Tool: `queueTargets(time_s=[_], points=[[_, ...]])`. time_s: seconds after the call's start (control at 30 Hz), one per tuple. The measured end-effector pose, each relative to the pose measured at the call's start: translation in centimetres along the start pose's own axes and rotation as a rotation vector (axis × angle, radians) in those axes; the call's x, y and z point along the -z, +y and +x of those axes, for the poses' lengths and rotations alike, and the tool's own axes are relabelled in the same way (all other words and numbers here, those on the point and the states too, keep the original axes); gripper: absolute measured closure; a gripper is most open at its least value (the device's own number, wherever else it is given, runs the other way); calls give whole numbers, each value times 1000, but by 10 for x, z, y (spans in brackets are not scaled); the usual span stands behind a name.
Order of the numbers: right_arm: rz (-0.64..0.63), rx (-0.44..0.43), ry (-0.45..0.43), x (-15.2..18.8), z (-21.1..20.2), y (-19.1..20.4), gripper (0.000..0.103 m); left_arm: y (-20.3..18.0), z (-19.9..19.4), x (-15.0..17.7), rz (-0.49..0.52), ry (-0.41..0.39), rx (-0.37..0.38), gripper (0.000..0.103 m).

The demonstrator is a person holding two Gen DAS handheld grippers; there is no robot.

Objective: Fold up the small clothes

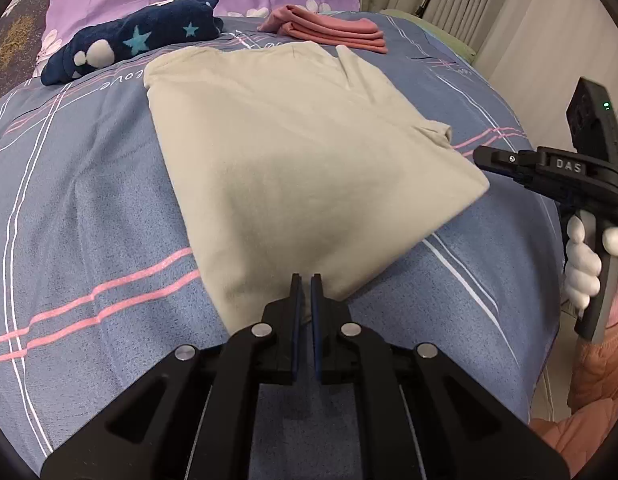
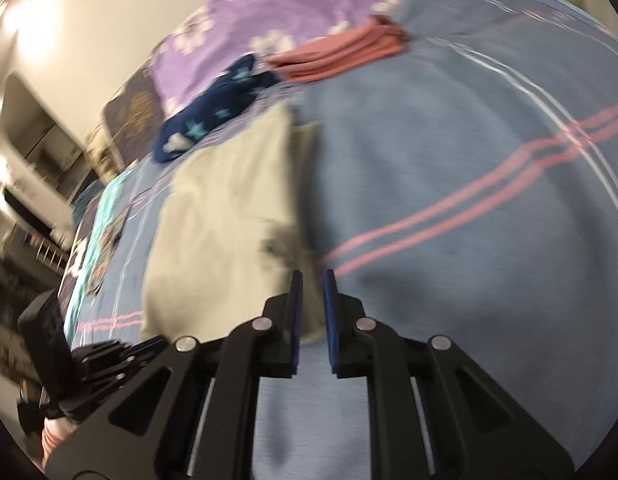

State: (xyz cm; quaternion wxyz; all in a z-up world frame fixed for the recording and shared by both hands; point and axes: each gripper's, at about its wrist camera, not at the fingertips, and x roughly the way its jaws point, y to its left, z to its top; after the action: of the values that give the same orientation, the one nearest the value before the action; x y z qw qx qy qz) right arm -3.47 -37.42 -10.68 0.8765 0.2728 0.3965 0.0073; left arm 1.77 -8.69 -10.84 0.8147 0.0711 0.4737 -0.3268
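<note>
beige shirt (image 1: pixel 305 160) folded flat on blue bedspread (image 1: pixel 89 216) | left gripper (image 1: pixel 305 280) nearly closed at its near edge, holding nothing | right gripper (image 1: pixel 485 158) just beside its right corner

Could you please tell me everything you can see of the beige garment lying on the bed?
The beige garment is plain, soft-looking cloth, like knit cotton, without print. It lies flat on the blue striped bedspread, folded to a rough rectangle with a sleeve edge showing at its right side and a small crease near the far edge. The left gripper hangs at its near corner, jaws almost closed with a narrow gap; whether it touches the cloth is unclear. The right gripper is beside its right edge, holding nothing.
</note>
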Motion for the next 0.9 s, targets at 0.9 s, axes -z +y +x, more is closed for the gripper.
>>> queueTargets(time_s=[0.9], points=[[-187, -63, -39, -63, 43, 40, 64, 26, -27, -19, -68, -94, 86, 89]])
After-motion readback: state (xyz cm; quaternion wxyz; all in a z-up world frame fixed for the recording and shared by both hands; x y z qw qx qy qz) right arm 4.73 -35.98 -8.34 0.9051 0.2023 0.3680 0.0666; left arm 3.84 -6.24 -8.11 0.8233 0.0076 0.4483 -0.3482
